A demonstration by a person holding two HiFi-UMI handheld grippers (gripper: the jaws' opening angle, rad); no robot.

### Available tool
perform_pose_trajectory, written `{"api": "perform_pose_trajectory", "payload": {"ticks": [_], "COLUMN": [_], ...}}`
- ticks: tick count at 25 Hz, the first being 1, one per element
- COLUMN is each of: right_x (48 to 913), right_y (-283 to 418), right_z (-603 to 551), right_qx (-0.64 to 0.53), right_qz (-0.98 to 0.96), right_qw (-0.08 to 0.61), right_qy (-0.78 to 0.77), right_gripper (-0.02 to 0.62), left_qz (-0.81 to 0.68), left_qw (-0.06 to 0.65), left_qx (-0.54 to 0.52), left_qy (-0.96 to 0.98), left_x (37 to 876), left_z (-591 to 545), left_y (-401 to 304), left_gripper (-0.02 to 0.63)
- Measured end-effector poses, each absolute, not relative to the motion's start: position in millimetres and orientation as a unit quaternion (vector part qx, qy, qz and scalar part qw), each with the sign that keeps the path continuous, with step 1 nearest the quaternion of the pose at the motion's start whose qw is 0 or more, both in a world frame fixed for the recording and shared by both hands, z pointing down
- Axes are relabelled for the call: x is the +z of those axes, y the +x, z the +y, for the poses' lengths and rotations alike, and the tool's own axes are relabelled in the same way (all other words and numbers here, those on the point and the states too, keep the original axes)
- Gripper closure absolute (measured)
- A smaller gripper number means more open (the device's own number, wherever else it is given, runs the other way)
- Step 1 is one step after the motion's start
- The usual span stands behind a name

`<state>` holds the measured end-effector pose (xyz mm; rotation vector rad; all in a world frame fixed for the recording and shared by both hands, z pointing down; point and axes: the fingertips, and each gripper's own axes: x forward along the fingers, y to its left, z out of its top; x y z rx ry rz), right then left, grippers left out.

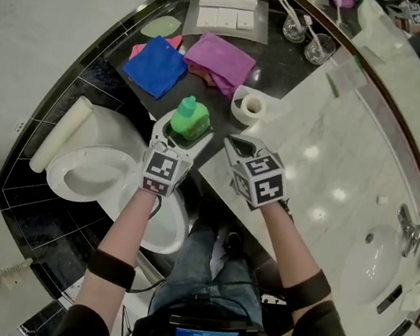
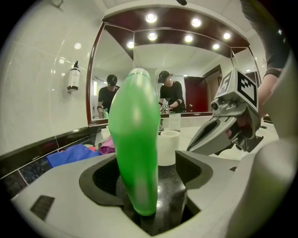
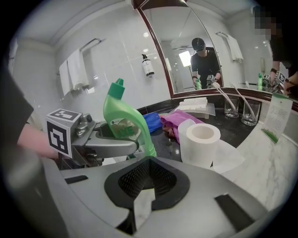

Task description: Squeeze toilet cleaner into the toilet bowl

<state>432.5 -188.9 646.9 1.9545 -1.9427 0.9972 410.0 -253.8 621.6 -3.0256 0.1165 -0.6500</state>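
A green toilet cleaner bottle point(image 1: 190, 118) point(image 2: 135, 139) point(image 3: 123, 118) stands upright on the black ledge point(image 1: 116, 60) behind the toilet. My left gripper point(image 1: 185, 137) point(image 2: 148, 169) is open, with one jaw on each side of the bottle's lower body and a gap showing beside the pads. My right gripper point(image 1: 234, 145) point(image 3: 148, 179) is shut and holds nothing. It hovers just right of the bottle, over the edge of the marble counter point(image 1: 333, 144). The white toilet bowl point(image 1: 89, 175) lies open below and to the left of my left hand.
A toilet paper roll point(image 1: 248, 106) point(image 3: 202, 142) stands right behind the bottle. A blue cloth point(image 1: 155, 66) and a purple cloth point(image 1: 220, 61) lie further back on the ledge. Two glasses point(image 1: 308, 36) stand by the mirror. A sink point(image 1: 373, 262) is at the right.
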Motion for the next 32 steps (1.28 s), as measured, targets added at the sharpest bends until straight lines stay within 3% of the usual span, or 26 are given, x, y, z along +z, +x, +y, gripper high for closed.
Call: {"api": "perform_pose_trajectory", "payload": {"ticks": [12, 14, 18, 21, 32], "right_x": [600, 586, 562, 547, 541], "right_y": [392, 381, 353, 329, 210], "right_z": [-138, -122, -89, -69, -23], "right_qx": [0.303, 0.299, 0.292, 0.287, 0.295], "right_qz": [-0.696, -0.703, -0.720, -0.736, -0.783], "right_qw": [0.115, 0.114, 0.114, 0.113, 0.130], "right_qy": [0.640, 0.635, 0.619, 0.603, 0.532], "right_gripper": [0.589, 0.589, 0.589, 0.589, 0.589], "left_qz": [0.124, 0.146, 0.212, 0.253, 0.362], "left_qw": [0.002, 0.000, 0.010, 0.010, -0.045], "left_qx": [-0.246, -0.248, -0.243, -0.241, -0.252], "left_qy": [-0.961, -0.958, -0.946, -0.937, -0.896], "left_x": [585, 568, 531, 509, 495], "left_z": [-208, -189, -153, -127, -62], "left_y": [303, 277, 216, 175, 25], "left_gripper": [0.235, 0.284, 0.501, 0.601, 0.603]}}
